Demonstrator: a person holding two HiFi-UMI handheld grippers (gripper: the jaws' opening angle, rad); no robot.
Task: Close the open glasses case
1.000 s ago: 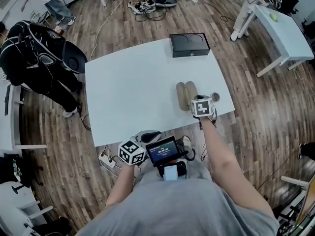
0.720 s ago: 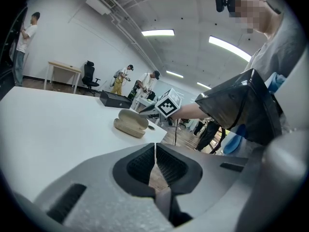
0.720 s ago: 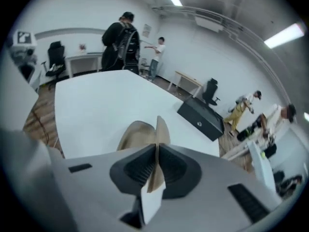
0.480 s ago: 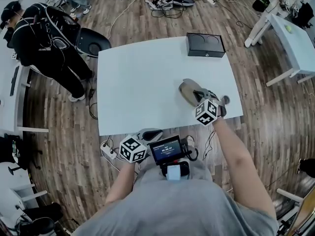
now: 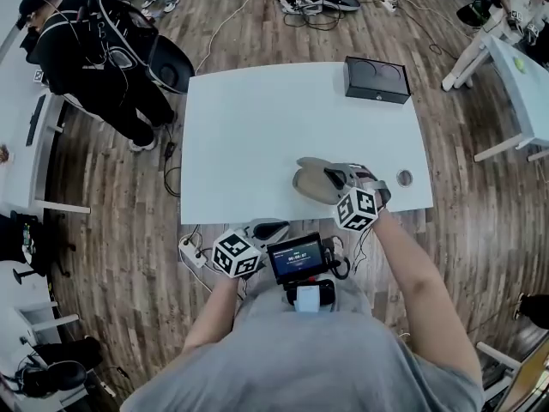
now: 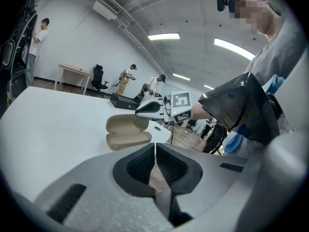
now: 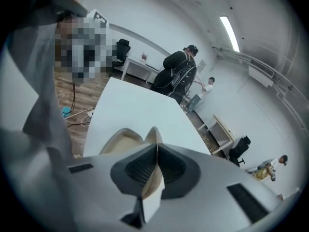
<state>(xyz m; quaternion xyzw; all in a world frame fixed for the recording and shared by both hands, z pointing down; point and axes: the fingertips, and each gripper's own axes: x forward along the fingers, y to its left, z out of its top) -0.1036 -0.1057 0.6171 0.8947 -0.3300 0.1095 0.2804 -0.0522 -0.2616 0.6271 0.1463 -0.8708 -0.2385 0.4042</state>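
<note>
The beige glasses case [image 5: 310,181] lies near the front right edge of the white table [image 5: 257,136], its lid partly raised. My right gripper [image 5: 333,177] is shut on the lid's edge, and the thin beige lid [image 7: 153,135] shows between its pads. In the left gripper view the open case [image 6: 126,132] has the right gripper [image 6: 150,108] on its top half. My left gripper [image 5: 264,229] hangs off the table's front edge, shut on nothing [image 6: 155,146].
A black box [image 5: 377,79] stands at the table's far right corner. A round grommet [image 5: 404,178] sits right of the case. A person in black [image 5: 94,50] stands at the left. Another white table [image 5: 523,84] is at the right, with cables [image 5: 309,3] on the floor beyond.
My right gripper has closed on the case's lid and lifted it. The case has turned from lying flat open lengthwise to crosswise and shifted left. The left gripper stayed put.
</note>
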